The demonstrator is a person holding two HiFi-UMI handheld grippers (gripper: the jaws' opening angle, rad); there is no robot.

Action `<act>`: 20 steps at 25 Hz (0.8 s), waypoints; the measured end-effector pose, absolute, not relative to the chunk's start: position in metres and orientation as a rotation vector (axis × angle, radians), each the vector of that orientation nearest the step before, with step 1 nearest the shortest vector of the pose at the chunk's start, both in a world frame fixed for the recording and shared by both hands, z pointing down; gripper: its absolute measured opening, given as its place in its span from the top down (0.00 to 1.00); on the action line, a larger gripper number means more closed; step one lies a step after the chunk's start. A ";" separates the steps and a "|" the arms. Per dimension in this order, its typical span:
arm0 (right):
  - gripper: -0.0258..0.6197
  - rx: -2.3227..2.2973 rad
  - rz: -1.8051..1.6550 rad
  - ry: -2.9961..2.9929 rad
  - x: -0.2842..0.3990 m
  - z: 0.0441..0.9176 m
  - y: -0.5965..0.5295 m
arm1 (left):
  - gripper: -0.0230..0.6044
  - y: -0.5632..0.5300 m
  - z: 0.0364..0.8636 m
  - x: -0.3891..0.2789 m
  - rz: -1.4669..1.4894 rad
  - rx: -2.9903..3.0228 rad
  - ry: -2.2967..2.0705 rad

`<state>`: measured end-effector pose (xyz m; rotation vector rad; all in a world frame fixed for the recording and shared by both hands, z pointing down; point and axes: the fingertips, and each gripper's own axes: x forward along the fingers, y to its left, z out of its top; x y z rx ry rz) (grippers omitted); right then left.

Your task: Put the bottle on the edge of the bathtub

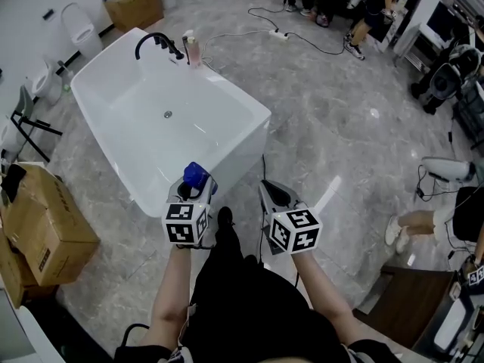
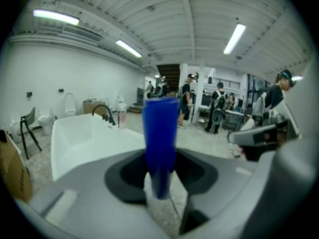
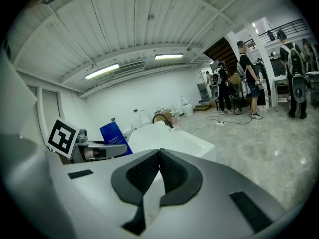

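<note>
Blue bottle — upright, clamped low in the left tongs, held just short of the tub near rim, likely for setting there — right tongs closed together, empty, idle alongside.

Gray marble flr, wht walls

Grey floor w/ bathtub, cardboard boxes.

Blue bottle; white bathtub; black faucet; grey marbled floor; brown cardboard box.
</note>
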<state>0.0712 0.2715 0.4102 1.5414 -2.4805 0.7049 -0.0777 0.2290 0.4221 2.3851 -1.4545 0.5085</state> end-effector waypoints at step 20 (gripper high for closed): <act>0.96 1.581 0.785 -2.388 0.027 0.427 0.101 | 0.70 0.049 0.442 -0.115 0.538 2.397 -1.354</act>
